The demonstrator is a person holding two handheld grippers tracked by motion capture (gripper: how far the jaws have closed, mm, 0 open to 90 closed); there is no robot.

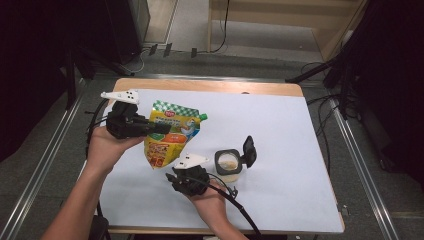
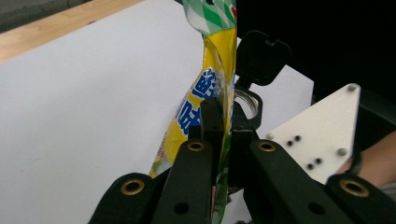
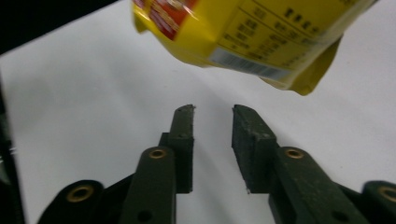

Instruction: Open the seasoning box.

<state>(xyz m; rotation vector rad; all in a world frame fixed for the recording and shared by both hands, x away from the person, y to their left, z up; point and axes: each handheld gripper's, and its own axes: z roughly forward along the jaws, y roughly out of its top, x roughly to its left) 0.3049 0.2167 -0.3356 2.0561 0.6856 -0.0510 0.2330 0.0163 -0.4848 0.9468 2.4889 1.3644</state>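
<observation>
A yellow food pouch (image 1: pixel 172 135) with a green checked top and a green spout hangs above the white table cover, held upright at its left side. My left gripper (image 1: pixel 162 129) is shut on the pouch (image 2: pixel 212 88), the jaws (image 2: pixel 219 114) pinching its thin edge. Just below the pouch's bottom corner is my right gripper (image 1: pixel 175 175). In the right gripper view its jaws (image 3: pixel 212 112) stand apart with nothing between them, and the pouch's bottom (image 3: pixel 247 42) hangs above and beyond them. A small jar (image 1: pixel 229 164) with its black flip lid (image 1: pixel 248 150) open stands right of the right gripper.
The white cover (image 1: pixel 280 115) lies over a wooden table whose far edge (image 1: pixel 210 86) shows. The jar's open lid (image 2: pixel 259 56) and the right gripper's pale plate (image 2: pixel 322 135) appear behind the pouch in the left gripper view. Metal rails and cables run along both sides of the table.
</observation>
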